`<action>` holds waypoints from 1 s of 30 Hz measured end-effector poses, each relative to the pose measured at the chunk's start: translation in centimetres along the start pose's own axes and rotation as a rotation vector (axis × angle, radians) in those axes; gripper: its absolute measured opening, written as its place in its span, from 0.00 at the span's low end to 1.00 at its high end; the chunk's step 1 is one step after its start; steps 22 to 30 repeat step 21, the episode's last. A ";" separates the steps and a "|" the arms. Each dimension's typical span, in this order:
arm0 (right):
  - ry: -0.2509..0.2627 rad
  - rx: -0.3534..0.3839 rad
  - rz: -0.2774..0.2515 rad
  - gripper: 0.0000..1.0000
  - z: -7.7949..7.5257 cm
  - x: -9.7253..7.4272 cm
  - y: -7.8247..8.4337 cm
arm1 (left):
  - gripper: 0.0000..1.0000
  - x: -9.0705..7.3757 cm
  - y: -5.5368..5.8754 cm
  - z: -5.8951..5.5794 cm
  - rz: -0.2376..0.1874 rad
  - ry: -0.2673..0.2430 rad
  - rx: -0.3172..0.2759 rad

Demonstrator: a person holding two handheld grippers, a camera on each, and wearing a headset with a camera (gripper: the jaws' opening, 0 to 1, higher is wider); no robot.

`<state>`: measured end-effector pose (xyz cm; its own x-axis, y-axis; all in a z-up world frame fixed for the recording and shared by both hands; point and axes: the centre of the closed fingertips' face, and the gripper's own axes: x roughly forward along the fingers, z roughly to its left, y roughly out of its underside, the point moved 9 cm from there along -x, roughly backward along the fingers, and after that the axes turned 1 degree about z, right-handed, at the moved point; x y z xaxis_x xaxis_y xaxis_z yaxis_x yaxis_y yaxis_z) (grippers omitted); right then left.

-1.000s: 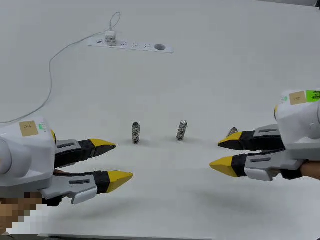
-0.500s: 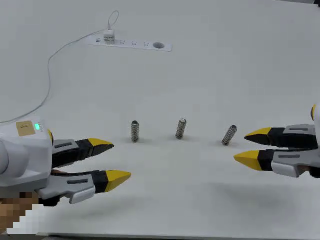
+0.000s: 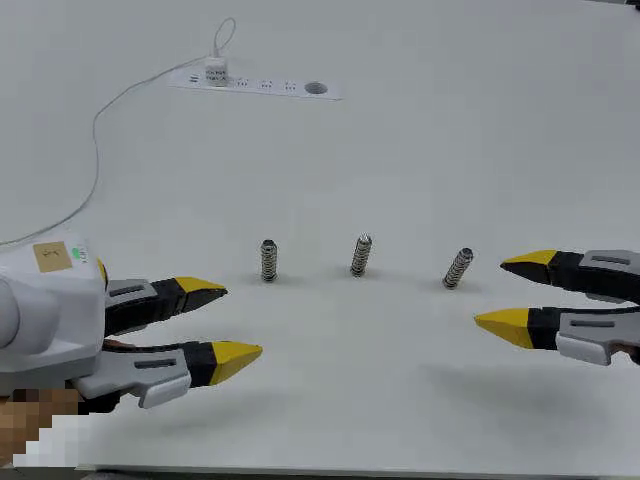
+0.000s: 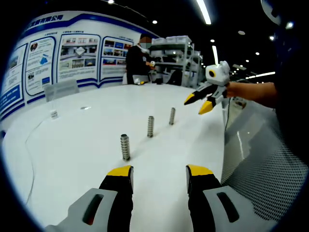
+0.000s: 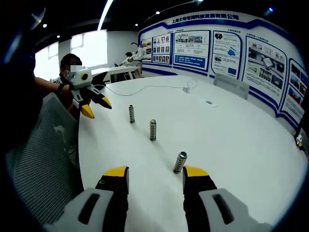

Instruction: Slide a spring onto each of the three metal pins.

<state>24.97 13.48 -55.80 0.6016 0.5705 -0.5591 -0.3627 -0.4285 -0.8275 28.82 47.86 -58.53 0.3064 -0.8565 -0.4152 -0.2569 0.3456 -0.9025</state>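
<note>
Three springs stand in a row mid-counter (image 3: pixel 400 410), parallel to its near edge: left spring (image 3: pixel 268 260), middle spring (image 3: pixel 361 256), right spring (image 3: pixel 458 268), which is tilted. Left gripper (image 3: pixel 243 321) over near-left corner, jaws apart, empty. Right gripper (image 3: pixel 490 291) by right edge, just beside right spring, jaws apart, empty.

Left gripper (image 3: pixel 242 320): low at the left of the head view, white body, black jaws with yellow tips pointing right and a little forward. Jaws parted, open gap between the tips. Right gripper (image 3: pixel 490 291): at the right edge, tips pointing left toward the other. Jaws parted likewise, one tip above the other. Grippers well apart, roughly level. Forearm (image 4: pixel 251 90) extends behind the right gripper.
</note>
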 end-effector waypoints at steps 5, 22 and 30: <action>0.004 0.002 -0.025 0.53 -0.2 0.2 0.5 | 0.45 -0.1 0.0 0.1 -0.001 -0.003 -0.002; 0.019 -0.003 -0.039 0.59 -0.5 0.3 1.5 | 0.47 0.0 0.0 0.0 -0.004 -0.009 -0.011; 0.019 -0.003 -0.039 0.59 -0.5 0.3 1.5 | 0.47 0.0 0.0 0.0 -0.004 -0.009 -0.011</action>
